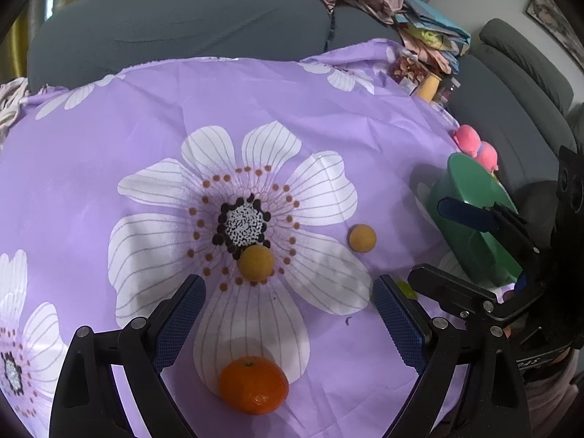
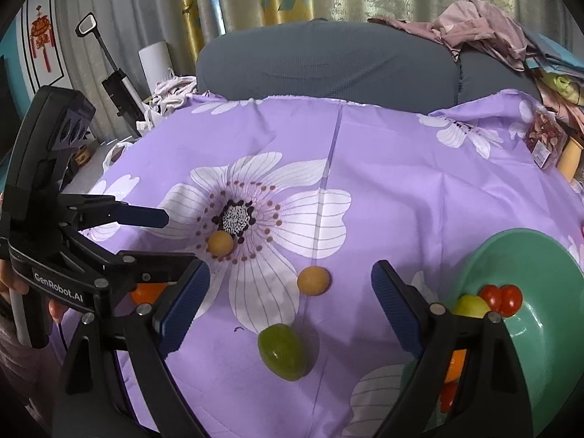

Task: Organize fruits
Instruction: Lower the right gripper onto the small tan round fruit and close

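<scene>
Hovering over a purple cloth printed with big white flowers (image 1: 346, 116), both handheld grippers stand with their jaws spread wide and nothing between the pads. The left gripper (image 1: 292, 325), black-framed with blue textured pads, tilts down toward a round orange mandarin (image 1: 253, 385) that lies on a white petal just below its fingertips, not touched by either finger. Ahead of it a small tan-yellow round fruit (image 1: 254, 262) sits at the edge of the flower's dark speckled centre, and a second small tan-yellow fruit (image 1: 362, 238) rests further right, well apart from the first.

From the right gripper (image 2: 290, 314), also gaping and empty, an oval green fruit (image 2: 281, 352) shows on the cloth between and just below its two blue pads, free of both. The same two tan fruits lie beyond it. At the right edge of that view stands a green plastic bowl (image 2: 547, 314) holding two small red tomatoes (image 2: 500, 298), a pale yellow-green fruit (image 2: 470, 306) and something orange, partly hidden behind the gripper's finger. A grey sofa (image 2: 328, 62) with heaped clothes runs behind the table.
</scene>
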### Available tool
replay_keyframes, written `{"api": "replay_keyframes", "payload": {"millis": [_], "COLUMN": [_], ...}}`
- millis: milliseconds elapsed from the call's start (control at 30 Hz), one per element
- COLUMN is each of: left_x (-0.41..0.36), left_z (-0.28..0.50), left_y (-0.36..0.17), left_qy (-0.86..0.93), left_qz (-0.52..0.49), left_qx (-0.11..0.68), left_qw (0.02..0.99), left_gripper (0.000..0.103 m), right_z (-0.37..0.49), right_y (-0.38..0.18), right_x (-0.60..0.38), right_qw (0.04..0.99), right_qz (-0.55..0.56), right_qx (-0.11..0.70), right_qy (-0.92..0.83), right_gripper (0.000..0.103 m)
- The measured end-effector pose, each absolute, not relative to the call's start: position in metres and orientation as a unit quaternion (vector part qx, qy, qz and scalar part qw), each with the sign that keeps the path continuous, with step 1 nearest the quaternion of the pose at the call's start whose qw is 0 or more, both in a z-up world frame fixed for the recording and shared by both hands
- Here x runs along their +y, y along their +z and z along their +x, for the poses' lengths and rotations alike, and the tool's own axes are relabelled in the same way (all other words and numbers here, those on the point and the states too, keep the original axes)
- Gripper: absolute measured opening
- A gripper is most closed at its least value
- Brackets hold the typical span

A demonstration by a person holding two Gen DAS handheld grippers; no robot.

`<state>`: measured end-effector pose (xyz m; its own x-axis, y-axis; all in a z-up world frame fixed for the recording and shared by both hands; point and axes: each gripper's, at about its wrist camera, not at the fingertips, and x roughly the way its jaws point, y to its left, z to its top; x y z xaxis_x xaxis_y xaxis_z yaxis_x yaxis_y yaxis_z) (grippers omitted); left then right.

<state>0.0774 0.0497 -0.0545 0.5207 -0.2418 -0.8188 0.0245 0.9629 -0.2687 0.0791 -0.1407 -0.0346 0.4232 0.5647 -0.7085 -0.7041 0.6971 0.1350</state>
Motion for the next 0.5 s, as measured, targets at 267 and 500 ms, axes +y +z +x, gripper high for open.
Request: {"api": "replay_keyframes", "payload": {"millis": [267, 500], "left_x": [0.049, 0.054], "left_z": [0.078, 0.077], "left_y": [-0.067, -0.078], "left_qy": [-0.054, -0.036], "left_qz": [-0.082, -0.061], "left_qx": [0.497, 0.508], "left_qw": [0.862, 0.859], "left_gripper": [0.093, 0.093], "right_z": [0.083, 0.082], "right_y": [-0.047, -0.056], "right_x": [-0.138, -0.129], "right_qw": [0.834, 0.833], "right_qz": [-0.107, -0.145], "right_qx": [0.396, 0.394], "right_qy": [0.368, 0.360], "right_gripper": [0.091, 0.091]}}
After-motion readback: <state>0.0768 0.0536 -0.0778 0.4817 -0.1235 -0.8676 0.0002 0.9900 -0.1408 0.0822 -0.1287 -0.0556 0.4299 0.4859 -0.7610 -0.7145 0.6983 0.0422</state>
